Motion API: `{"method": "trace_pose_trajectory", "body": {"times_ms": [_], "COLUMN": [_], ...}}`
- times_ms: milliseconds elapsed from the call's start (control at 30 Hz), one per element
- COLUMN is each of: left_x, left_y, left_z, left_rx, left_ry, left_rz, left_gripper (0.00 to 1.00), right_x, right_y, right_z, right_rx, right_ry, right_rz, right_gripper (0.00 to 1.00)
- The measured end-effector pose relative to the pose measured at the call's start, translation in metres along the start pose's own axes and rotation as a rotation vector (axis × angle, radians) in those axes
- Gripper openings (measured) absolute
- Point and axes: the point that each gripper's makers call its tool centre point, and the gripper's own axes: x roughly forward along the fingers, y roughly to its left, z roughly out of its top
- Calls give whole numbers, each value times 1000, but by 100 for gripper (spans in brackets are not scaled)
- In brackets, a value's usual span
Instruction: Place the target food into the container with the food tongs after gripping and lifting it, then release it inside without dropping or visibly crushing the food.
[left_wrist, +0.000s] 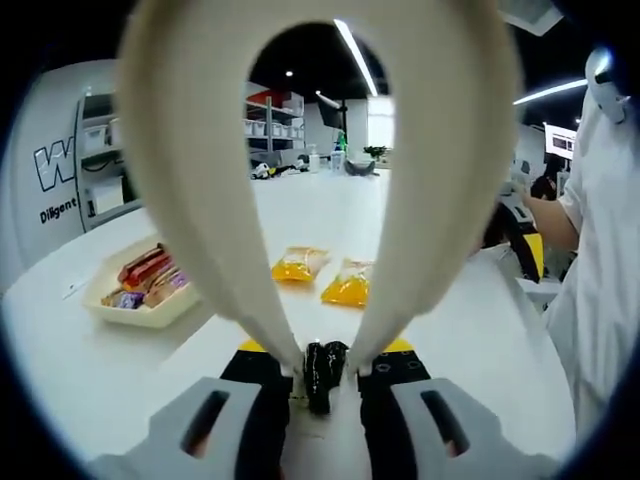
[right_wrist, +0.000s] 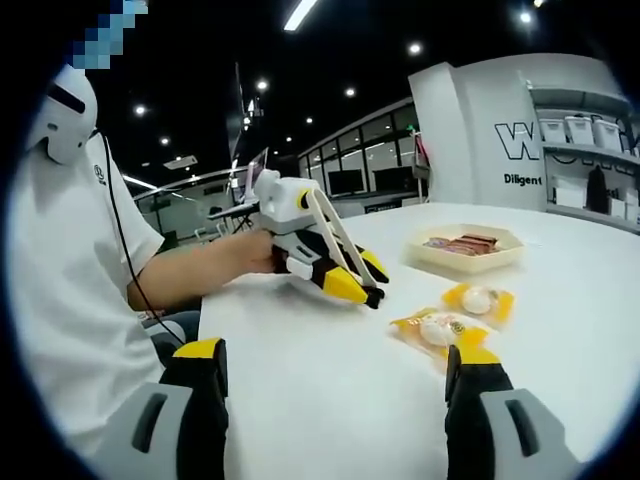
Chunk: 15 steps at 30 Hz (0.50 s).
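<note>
1. Food packets: two yellow-wrapped packets (left_wrist: 299, 264) (left_wrist: 347, 284) lie side by side on the white desk (left_wrist: 120, 380), mid-desk, apart from the tongs. In the right gripper view they sit at (right_wrist: 436, 330) and (right_wrist: 479, 300).
2. Container (left_wrist: 140, 310): shallow cream tray to the left of the packets in the left gripper view, already holding several wrapped bars. In the right gripper view it is farther back at (right_wrist: 470, 258).
3. Food tongs (left_wrist: 320, 180): cream tongs, handle end pinched in the left gripper (left_wrist: 322, 372), arms spread wide and pointing forward toward the packets. Tips out of frame.
4. Left gripper fingers (left_wrist: 262, 365): close together, clamped on the tongs' dark hinge end. From the right gripper view the left gripper shows at (right_wrist: 345, 270), held by a person's hand, just above the desk and near the packets.
5. Right gripper (right_wrist: 335, 385): fingers (right_wrist: 205, 365) wide apart, nothing between them, hovering over bare desk.
6. Step, as a judgement: approach, nothing gripped yet, packets untouched on the desk.
7. Next move likely needs the tongs lowered so the arms straddle one packet, then a gentle squeeze to avoid crushing, lift, carry left to the tray.
</note>
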Motion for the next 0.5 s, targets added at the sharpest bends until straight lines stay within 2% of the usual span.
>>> {"method": "trace_pose_trajectory", "body": {"times_ms": [500], "left_x": [0], "left_y": [0], "left_z": [0], "left_rx": [9], "left_ry": [3], "left_rz": [-5], "left_gripper": [22], "right_x": [-1], "right_y": [-1], "right_z": [0], "right_rx": [0], "right_ry": [1], "right_rz": [-4], "right_gripper": [90]}}
